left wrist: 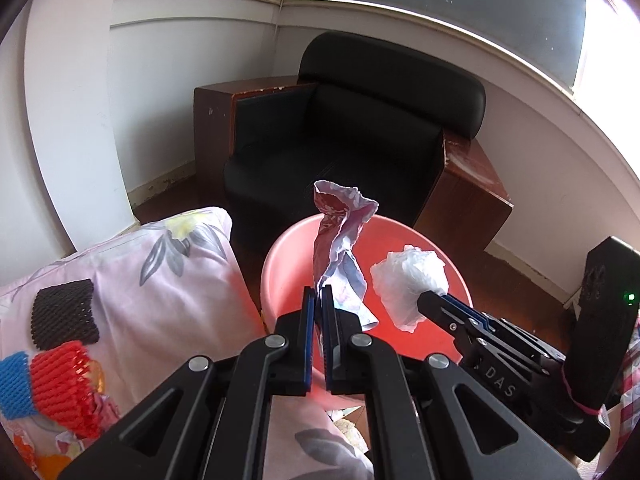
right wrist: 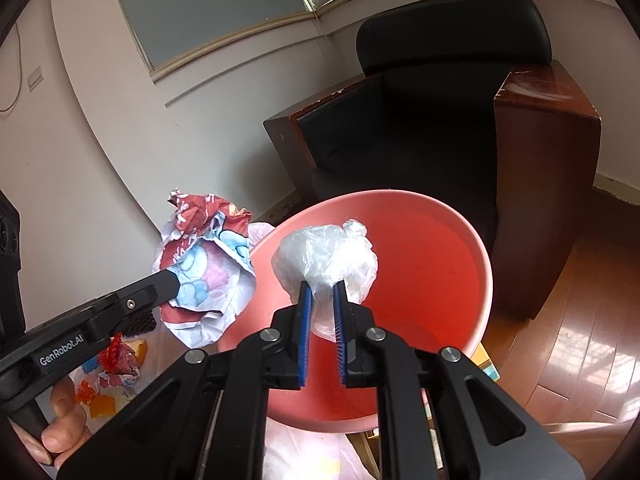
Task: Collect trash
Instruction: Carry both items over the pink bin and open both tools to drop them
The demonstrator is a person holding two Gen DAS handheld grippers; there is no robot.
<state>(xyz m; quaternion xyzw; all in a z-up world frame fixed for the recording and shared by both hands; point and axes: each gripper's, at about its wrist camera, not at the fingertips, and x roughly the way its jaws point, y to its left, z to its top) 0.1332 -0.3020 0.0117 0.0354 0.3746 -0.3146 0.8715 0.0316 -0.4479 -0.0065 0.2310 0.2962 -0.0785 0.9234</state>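
left gripper: my left gripper (left wrist: 319,294) is clenched tight on a crumpled printed wrapper (left wrist: 340,240), red and pale blue, which stands up tall out of the pads. Long axis runs up-frame, roughly vertical.

right gripper: my right gripper (right wrist: 323,289) is clamped on a scrunched clear plastic bag (right wrist: 330,256). It's a round wad, so no real long axis to worry about.

bin: the pink plastic bin (left wrist: 456,276) sits bottom centre in both wrist views, mouth open towards me, black armchair (left wrist: 360,128) behind it.

the relation that matters: in the right wrist view the bag hangs in front of the bin's red inside, so I'd say it's already over the mouth. The wrapper is left of the rim there (right wrist: 204,264), so the left side looks like it needs to shift right a bit. Right hand is the nearer one, I reckon.

next: probably drop the bag first, then bring the wrapper across. That tall wrapper could catch the rim if it tips.

leftovers: more bits on the floral bedding (left wrist: 160,280) at lower left, namely black (left wrist: 64,314), red (left wrist: 66,386) and blue (left wrist: 14,384) foam fruit nets. So not nearly done.
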